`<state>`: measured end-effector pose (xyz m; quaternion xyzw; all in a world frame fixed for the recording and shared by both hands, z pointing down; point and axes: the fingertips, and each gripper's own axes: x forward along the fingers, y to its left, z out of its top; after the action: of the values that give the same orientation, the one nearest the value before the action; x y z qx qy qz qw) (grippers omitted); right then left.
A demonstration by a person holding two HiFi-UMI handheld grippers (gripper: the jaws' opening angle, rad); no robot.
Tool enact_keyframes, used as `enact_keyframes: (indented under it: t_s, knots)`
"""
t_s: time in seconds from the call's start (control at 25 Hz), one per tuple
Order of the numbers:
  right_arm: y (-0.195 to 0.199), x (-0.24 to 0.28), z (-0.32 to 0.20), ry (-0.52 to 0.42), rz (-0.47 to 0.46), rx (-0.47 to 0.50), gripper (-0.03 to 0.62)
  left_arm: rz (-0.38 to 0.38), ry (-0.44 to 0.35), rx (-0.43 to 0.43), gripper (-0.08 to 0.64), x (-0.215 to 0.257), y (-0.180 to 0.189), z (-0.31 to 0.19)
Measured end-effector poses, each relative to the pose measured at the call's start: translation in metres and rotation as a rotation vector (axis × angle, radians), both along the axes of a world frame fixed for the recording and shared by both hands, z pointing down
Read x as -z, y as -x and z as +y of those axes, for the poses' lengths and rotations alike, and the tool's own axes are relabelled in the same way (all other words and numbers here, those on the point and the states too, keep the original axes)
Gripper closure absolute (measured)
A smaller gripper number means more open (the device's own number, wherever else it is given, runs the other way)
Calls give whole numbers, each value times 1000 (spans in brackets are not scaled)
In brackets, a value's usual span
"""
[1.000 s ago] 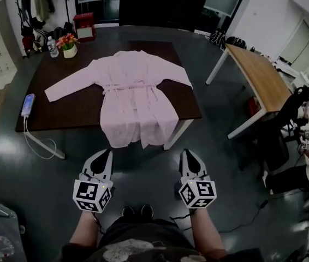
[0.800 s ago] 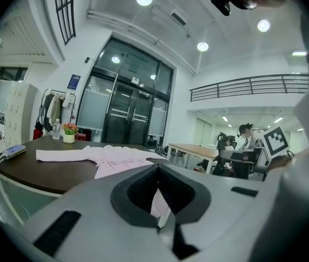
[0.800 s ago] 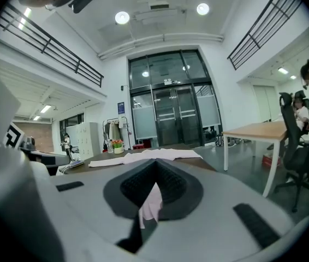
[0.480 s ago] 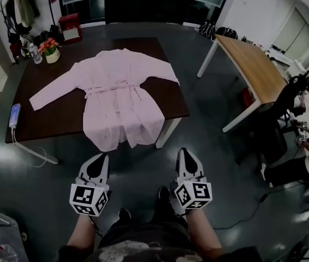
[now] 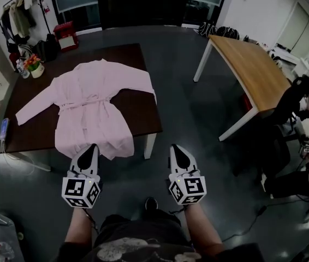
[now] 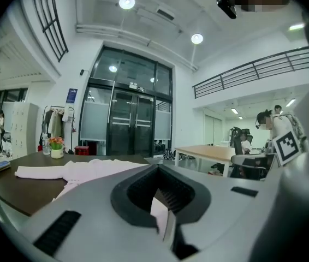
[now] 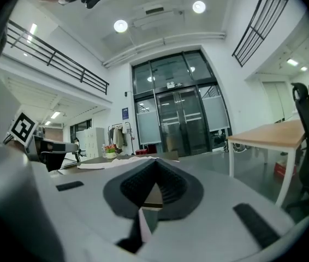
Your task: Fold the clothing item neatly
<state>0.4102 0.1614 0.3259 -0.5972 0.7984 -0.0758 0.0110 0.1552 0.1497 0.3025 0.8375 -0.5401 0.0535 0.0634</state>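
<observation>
A pale pink robe [image 5: 91,102] lies spread flat on the dark brown table [image 5: 138,111], sleeves out to both sides, belt tied at the waist, hem hanging over the near edge. The left gripper view shows the robe [image 6: 83,170] low across the tabletop. My left gripper [image 5: 90,148] is shut and empty, its tips just short of the hanging hem. My right gripper [image 5: 176,148] is shut and empty too, over the floor right of the table's near corner. In the right gripper view the robe [image 7: 124,160] is a thin pale strip.
A flower pot [image 5: 35,66] and a bottle [image 5: 19,65] stand at the table's far left. A phone [image 5: 4,129] with a cable lies at its left edge. A light wooden table [image 5: 250,70] stands to the right, seated people beyond it. A coat rack [image 5: 21,15] is at the back left.
The view has closed in on the table and swung right, so the robe now sits further left. Both grippers stay shut; the left one's tips have come up to the hem.
</observation>
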Motion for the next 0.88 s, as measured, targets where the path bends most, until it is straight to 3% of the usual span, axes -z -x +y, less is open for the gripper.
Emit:
enact_keyframes:
  t_s: [0.08,0.32,0.72,0.88]
  knots:
    - [-21,-4,-10,7,-9,-6,601,6,-10,7,551,4,-18,-6]
    - [-53,-22,-38,53,-54,-31,601,-1,66,19,551,-17,-49,-17]
    - [-60,-31,-106,83,-48,-90,601,21,133,-13,551,-50,-46,-97]
    - [-67,-32,-145,84,-65,-144,601,18,130,-86,551,-57,-53,-142]
